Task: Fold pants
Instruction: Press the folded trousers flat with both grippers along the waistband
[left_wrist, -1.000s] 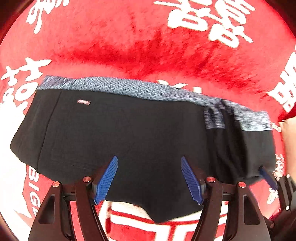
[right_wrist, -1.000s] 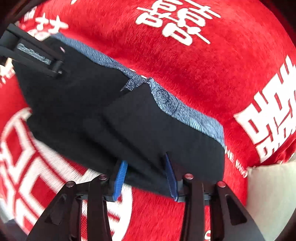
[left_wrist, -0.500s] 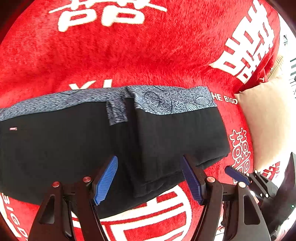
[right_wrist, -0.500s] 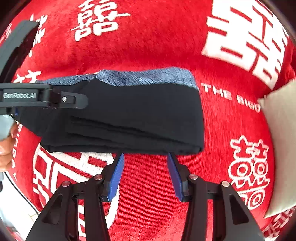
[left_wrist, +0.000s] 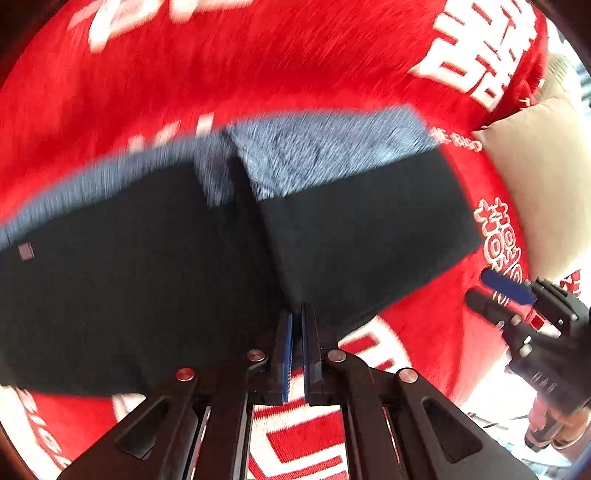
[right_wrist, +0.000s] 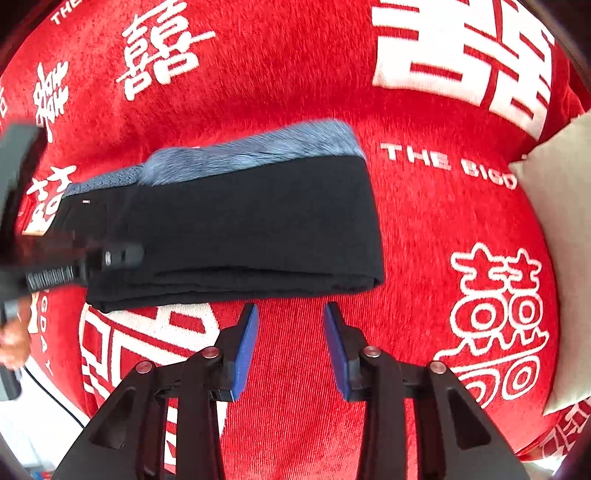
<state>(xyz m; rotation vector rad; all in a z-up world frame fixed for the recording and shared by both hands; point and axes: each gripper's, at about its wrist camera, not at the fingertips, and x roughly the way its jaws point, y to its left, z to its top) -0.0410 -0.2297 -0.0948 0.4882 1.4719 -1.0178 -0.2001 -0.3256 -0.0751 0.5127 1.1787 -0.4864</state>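
- Left wrist view: the left hand-held gripper (left_wrist: 294, 332) has snapped its jaws together since half a second ago; whether cloth is pinched at the near hem is unclear. The black fabric pants with a grey speckled waistband (left_wrist: 155, 280) fill the frame's middle on the red plush blanket with white characters (left_wrist: 258, 74). An empty pinch would leave the flap behind.
- Right wrist view: the right hand-held gripper (right_wrist: 291, 332), jaws lately narrowing, stands part-open and empty, just below the pants' folded edge at centre.
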